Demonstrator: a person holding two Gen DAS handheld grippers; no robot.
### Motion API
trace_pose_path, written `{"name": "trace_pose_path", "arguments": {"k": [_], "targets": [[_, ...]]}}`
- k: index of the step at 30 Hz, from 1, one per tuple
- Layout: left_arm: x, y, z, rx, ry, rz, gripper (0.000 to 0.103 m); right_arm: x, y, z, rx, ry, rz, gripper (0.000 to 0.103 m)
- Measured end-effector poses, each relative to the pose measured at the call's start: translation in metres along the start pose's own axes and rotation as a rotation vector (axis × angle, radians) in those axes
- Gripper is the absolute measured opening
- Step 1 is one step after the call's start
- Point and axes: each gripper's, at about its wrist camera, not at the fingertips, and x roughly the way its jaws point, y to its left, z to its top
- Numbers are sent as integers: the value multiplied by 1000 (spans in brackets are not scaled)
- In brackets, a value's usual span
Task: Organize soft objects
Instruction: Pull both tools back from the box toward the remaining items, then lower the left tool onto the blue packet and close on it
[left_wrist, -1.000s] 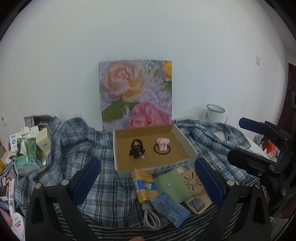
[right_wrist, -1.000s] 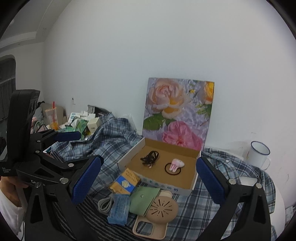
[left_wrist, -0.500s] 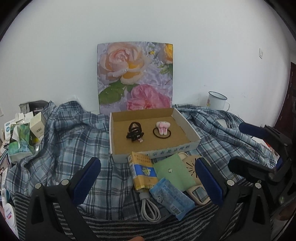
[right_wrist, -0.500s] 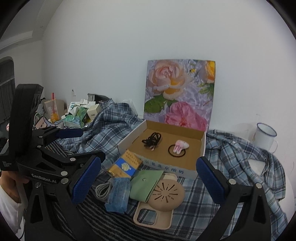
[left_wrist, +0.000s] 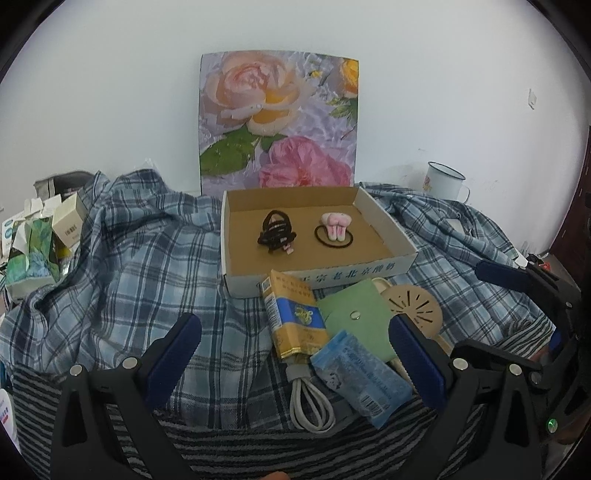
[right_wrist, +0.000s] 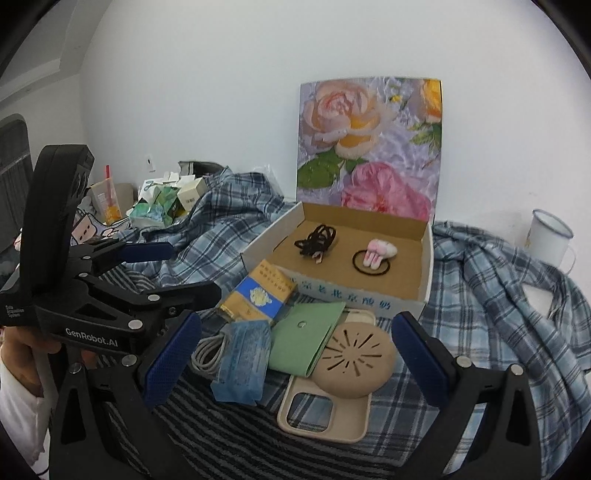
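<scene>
An open cardboard box (left_wrist: 402, 258) sits on a plaid shirt (left_wrist: 140, 266). It holds a bundle of black hair ties (left_wrist: 276, 232) and a pink bunny hair tie (left_wrist: 334, 229). A pile lies in front of it: a yellow-blue pack (left_wrist: 295, 317), a green pouch (left_wrist: 354, 317), a beige perforated disc (left_wrist: 415, 308), a blue tissue pack (left_wrist: 360, 376) and a coiled white cable (left_wrist: 308, 402). My left gripper (left_wrist: 295, 358) hovers open over the pile, holding nothing. My right gripper (right_wrist: 295, 358) is open too, above the pouch (right_wrist: 306, 339), the disc (right_wrist: 354, 362) and a beige phone case (right_wrist: 321, 410).
A floral board (left_wrist: 277, 122) leans on the white wall behind the box. A white enamel mug (left_wrist: 443, 181) stands at the back right. Small cartons and packets (left_wrist: 37, 240) crowd the left edge. Striped cloth (left_wrist: 258, 443) covers the near side. A hand holds the left gripper (right_wrist: 173, 271).
Both grippers have come forward and lower toward the pile, so the box and items look larger. Nothing was taken hold of, and both stay open.
</scene>
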Motion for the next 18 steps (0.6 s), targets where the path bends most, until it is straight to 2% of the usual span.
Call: {"name": "trace_pose_path", "arguments": {"k": [18], "targets": [[22,17,-15,-25,52,0,103,25,6,-12,-7,92,6,103]]}}
